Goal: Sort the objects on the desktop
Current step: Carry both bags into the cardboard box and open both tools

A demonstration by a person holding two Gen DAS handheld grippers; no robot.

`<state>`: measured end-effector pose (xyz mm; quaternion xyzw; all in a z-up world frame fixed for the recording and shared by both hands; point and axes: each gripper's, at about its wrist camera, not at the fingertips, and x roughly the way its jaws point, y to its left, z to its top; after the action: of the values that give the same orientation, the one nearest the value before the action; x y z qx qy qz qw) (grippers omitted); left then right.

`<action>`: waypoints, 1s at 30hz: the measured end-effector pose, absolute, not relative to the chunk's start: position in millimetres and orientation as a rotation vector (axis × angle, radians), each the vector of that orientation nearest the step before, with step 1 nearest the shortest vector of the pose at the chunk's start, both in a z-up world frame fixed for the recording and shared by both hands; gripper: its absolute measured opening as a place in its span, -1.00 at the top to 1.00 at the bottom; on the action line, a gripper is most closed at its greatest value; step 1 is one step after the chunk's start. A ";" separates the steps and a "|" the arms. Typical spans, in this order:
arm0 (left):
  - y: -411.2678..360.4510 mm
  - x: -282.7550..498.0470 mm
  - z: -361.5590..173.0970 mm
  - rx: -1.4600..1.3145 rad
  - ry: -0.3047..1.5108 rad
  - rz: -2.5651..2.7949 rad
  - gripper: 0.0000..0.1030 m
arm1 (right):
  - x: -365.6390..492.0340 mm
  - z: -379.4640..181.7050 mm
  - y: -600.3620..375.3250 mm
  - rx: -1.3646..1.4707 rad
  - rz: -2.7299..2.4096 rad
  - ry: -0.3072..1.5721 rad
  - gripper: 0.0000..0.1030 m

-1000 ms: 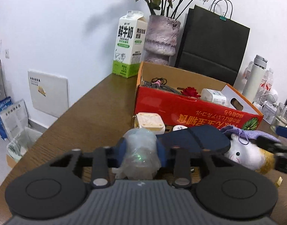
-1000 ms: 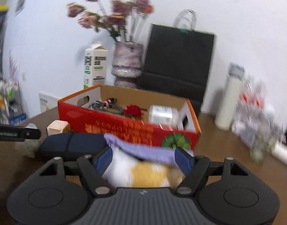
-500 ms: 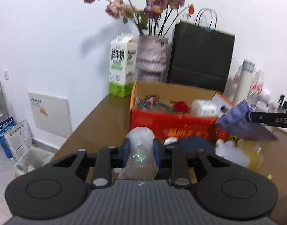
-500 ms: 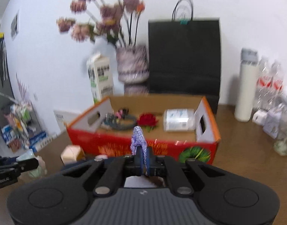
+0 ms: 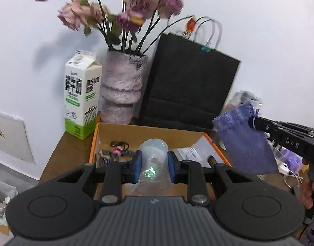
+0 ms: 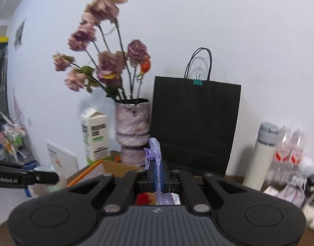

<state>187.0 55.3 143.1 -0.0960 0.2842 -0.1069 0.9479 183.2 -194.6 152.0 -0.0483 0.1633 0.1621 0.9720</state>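
Left hand-held gripper (image 5: 154, 167) clamps clear plastic bag (image 5: 154, 160) above cardboard box (image 5: 157, 132); right hand-held gripper (image 6: 158, 177) pinches purple pouch (image 5: 245, 141).

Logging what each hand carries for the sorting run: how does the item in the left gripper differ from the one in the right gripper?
The left gripper holds a translucent plastic bottle, rigid and rounded; the right gripper holds a purple drawstring pouch, soft, opaque fabric. The bottle stands between spread fingers, while the pouch hangs limp from fingers pinched on its gathered neck. Both are lifted near the cardboard box.
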 end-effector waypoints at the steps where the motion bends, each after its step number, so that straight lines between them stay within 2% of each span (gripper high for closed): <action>1: 51.7 202.6 141.2 -0.185 0.597 -0.226 0.47 | 197.0 151.3 -191.0 -0.123 0.321 0.330 0.95; 7: 42.8 295.7 113.7 -0.148 0.710 -0.146 0.47 | 295.5 119.3 -156.6 -0.383 0.437 0.388 0.95; 13: 45.4 354.3 60.9 -0.203 0.865 -0.115 0.43 | 348.7 63.7 -130.7 -0.391 0.528 0.556 0.94; 14: 44.2 359.3 54.7 -0.200 0.887 -0.108 0.35 | 351.2 52.2 -124.8 -0.397 0.556 0.595 0.91; 16: 44.2 360.1 51.8 -0.205 0.887 -0.097 0.08 | 351.2 36.0 -115.4 -0.416 0.582 0.663 0.74; 18: 47.4 354.5 57.0 -0.217 0.866 -0.098 -0.23 | 350.9 28.6 -113.0 -0.421 0.578 0.706 0.33; 19: 48.7 351.3 61.2 -0.216 0.858 -0.098 -0.28 | 349.4 29.7 -114.7 -0.416 0.573 0.715 0.22; 21: 51.8 343.8 71.9 -0.199 0.842 -0.089 -0.50 | 342.5 42.1 -123.7 -0.377 0.565 0.702 -0.19; 23: 52.6 333.0 84.7 -0.177 0.822 -0.065 -0.64 | 336.4 60.8 -138.6 -0.300 0.555 0.693 -0.38; 24: 51.6 328.4 90.6 -0.175 0.810 -0.048 -0.77 | 333.6 70.5 -146.9 -0.258 0.547 0.697 -0.45; 26: 50.1 317.1 97.0 -0.171 0.810 -0.022 -0.89 | 328.0 85.2 -160.6 -0.199 0.515 0.714 -0.50; 30: 41.2 294.4 104.8 -0.136 0.855 0.007 -0.89 | 304.1 100.1 -178.6 -0.160 0.410 0.738 -0.50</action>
<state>294.4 41.2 104.8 -0.0659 0.4144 0.0033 0.9077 304.1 -178.6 100.1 -0.0776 0.3576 0.1988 0.9092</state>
